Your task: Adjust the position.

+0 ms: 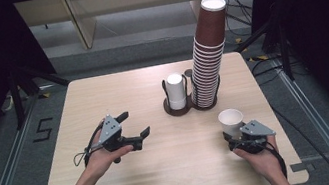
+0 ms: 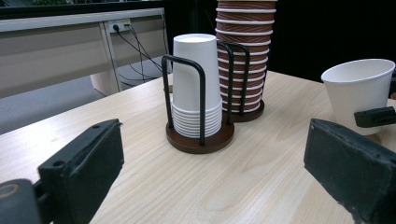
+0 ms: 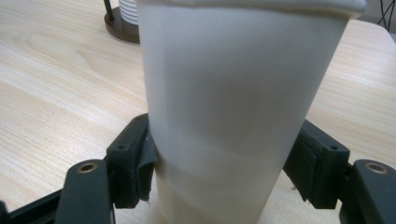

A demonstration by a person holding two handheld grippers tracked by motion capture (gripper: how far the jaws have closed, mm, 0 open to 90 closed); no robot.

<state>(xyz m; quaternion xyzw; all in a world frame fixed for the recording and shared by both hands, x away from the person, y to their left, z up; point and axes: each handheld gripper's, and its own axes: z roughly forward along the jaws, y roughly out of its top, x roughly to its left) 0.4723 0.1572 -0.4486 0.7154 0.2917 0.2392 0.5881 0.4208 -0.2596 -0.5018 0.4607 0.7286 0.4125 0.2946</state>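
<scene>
Cup out of rack, upright on worktop.
Your right gripper (image 1: 236, 137) fingers grip the white cup (image 1: 231, 122) near its base; left gripper (image 1: 133, 126) fingers open, idle. Release not yet complete.

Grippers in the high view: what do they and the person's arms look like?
Both are black hand-held tools with two blocky black jaws. The left gripper and right gripper each carry a grey three-cornered plate on top. A black cable loops from the left one along the forearm; another trails from the right one at the wrist. The forearms are bare, no sleeves showing. In the gripper views the jaws have dark padded faces and round screw holes.
</scene>
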